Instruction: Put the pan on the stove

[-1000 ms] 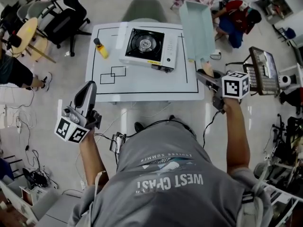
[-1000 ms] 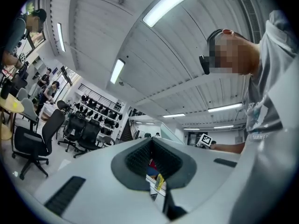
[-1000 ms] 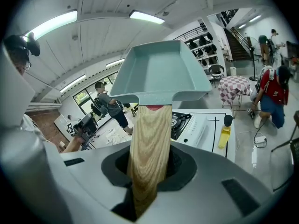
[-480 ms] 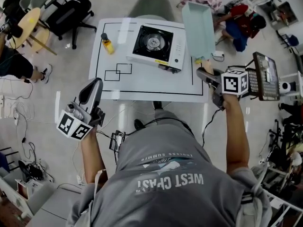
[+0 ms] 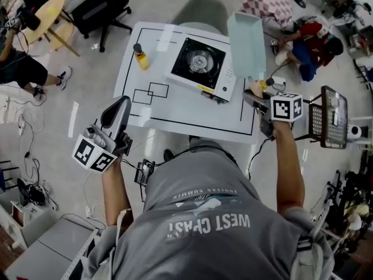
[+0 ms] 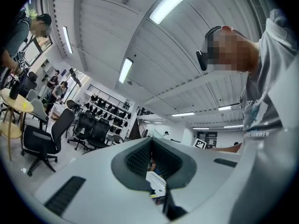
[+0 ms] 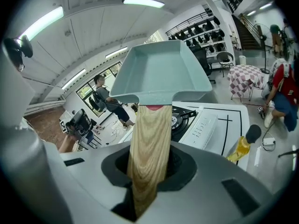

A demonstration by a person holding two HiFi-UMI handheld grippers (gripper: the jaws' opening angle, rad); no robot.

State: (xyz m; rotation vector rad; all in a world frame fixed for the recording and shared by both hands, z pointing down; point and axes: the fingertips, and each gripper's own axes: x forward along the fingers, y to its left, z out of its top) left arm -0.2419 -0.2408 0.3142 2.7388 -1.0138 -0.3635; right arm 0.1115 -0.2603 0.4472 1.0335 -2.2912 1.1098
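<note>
Office chairs [image 5: 99, 7] ring a white table [image 5: 175, 107] marked with black lines. The right gripper [image 7: 148, 169] is clenched on the pale wooden handle [image 7: 148, 129] of the pan [image 7: 161, 71]. The square blue-grey pan hangs out ahead of the jaws, in the air and resting on nothing. Below and beyond those jaws sits the stove [image 7: 205, 125], its burner [image 7: 179, 118] bare. A yellow bottle [image 7: 240, 148] stands past the stove, on its far side from the pan. The left gripper [image 5: 120, 107] has its jaws pressed together on nothing, short of the table's near edge. With the weight so far out from the grip, I judge the pan could sag or twist between the pads. Its leading rim might then catch the stove's edge and shove it, or settle off-centre on the burner.
</note>
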